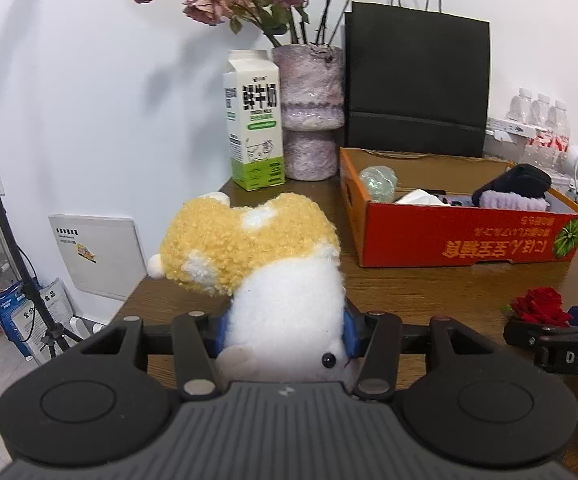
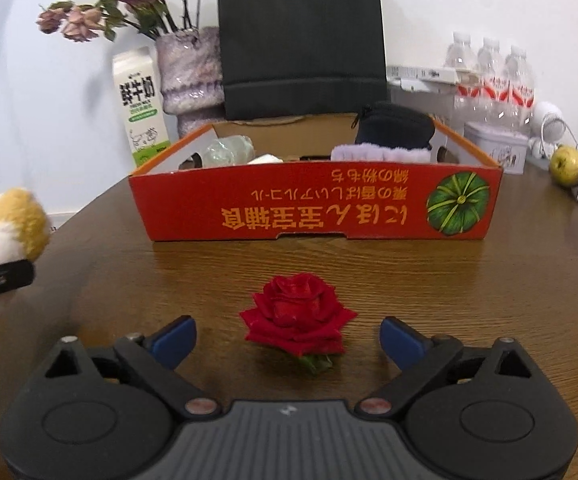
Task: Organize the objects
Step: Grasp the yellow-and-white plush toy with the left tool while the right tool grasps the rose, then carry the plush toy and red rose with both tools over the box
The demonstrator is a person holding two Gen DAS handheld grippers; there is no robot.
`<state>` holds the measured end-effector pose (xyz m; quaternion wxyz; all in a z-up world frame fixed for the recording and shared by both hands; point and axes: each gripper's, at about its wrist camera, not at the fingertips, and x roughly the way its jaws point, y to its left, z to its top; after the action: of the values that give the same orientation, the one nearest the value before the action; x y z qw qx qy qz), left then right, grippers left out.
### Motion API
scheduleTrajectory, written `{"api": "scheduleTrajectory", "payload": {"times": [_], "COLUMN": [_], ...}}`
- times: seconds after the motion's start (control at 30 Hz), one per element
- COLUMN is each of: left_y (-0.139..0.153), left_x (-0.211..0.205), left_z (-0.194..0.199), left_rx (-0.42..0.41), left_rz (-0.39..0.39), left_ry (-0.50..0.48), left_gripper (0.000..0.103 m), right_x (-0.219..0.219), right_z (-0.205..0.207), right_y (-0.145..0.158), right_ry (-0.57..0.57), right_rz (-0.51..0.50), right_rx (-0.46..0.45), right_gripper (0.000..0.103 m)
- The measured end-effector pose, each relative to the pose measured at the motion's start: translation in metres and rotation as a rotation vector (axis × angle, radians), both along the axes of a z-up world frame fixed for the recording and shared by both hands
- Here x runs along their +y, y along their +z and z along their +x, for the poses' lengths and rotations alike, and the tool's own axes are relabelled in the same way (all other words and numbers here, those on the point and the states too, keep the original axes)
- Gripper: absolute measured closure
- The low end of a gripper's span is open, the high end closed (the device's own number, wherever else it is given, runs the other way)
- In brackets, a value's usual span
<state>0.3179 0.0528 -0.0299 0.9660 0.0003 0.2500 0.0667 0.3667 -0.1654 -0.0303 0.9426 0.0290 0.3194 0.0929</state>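
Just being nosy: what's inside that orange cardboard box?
Inside the orange box show a clear crinkled ball, something white, a lilac fluffy cloth and a black pouch. The box's front wall hides its floor.

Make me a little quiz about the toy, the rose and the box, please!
1. True or false: the left tongs are squeezing the plush toy.
2. What lies on the table between the open right tongs? A) an apple B) a red rose C) a milk carton
3. Fill in: behind the rose sits an orange cardboard ____.

Key: 1 true; 2 B; 3 box.
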Motion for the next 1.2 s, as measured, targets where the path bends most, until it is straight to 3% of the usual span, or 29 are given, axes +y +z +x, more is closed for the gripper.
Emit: {"api": "scheduleTrajectory", "payload": {"times": [0.17,0.23,0.3,0.4,0.9,1.2], "left_y": [0.002,0.002,0.002,0.001,-0.003,-0.001], "left_x": [0.011,0.013,0.014,0.013,-0.011,-0.049], "left_z": [-0.001,-0.001,-0.001,-0.002,-0.011,-0.012], "left_rx": [-0.004,-0.002,-0.002,-0.004,-0.022,-0.022], "left_rz": [-0.001,-0.005,-0.008,-0.008,0.030,0.035], "left_ry": [0.013,0.014,0.014,0.011,0.010,-0.013], "left_gripper": [0.052,0.052,0.052,0.052,0.052,0.052], "right_x": [0.006,0.009,0.010,0.004,0.003,-0.015], "right_z": [0.007,0.007,0.005,0.000,-0.033,-0.041], "right_y": [-0.002,-0.001,0.001,0.003,0.022,0.039], "right_ry": [-0.031,-0.036,-0.020,0.004,0.049,0.051], "right_rz": [0.003,-0.015,-0.014,0.047,-0.012,0.003], "right_rx": [0.013,0.006,-0.009,-0.029,-0.199,-0.270], "right_gripper": [0.010,0.022,0.056,0.063,0.067,0.067]}}
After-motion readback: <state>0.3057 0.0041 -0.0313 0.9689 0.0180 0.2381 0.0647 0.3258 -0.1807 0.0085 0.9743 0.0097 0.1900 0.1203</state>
